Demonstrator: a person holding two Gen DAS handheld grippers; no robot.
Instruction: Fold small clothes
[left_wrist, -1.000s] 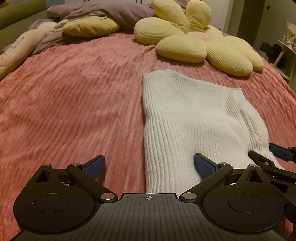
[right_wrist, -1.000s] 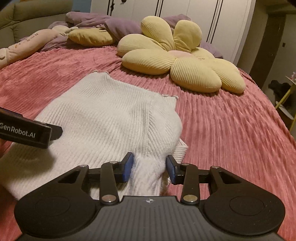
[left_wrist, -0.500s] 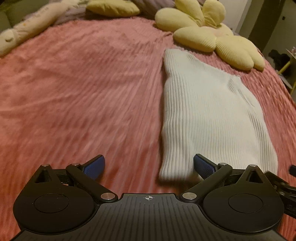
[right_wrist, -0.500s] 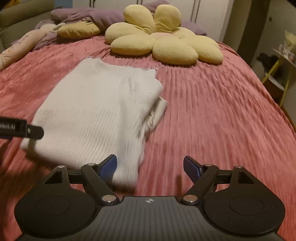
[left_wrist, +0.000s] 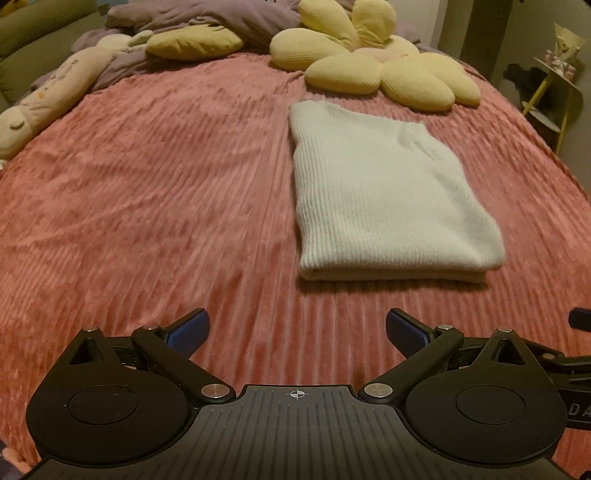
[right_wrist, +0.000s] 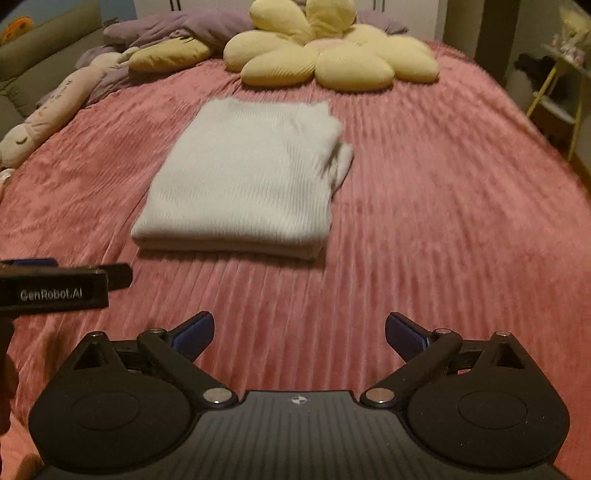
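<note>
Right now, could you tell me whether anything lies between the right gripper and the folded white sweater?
Nothing visible does. Only bare pink bedspread separates the open right gripper from the folded white sweater. The left gripper sits off to the side, clear of that path.

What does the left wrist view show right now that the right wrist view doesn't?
Only the left wrist view: the open left claw head-on, and the sweater's rolled right edge.

Only the right wrist view: the open right claw, its jaws having just been opening with nothing between them, the left claw from the side, and a loose flap at the sweater's right edge.

Both: the folded sweater on the pink bedspread, the flower pillow behind it.
</note>
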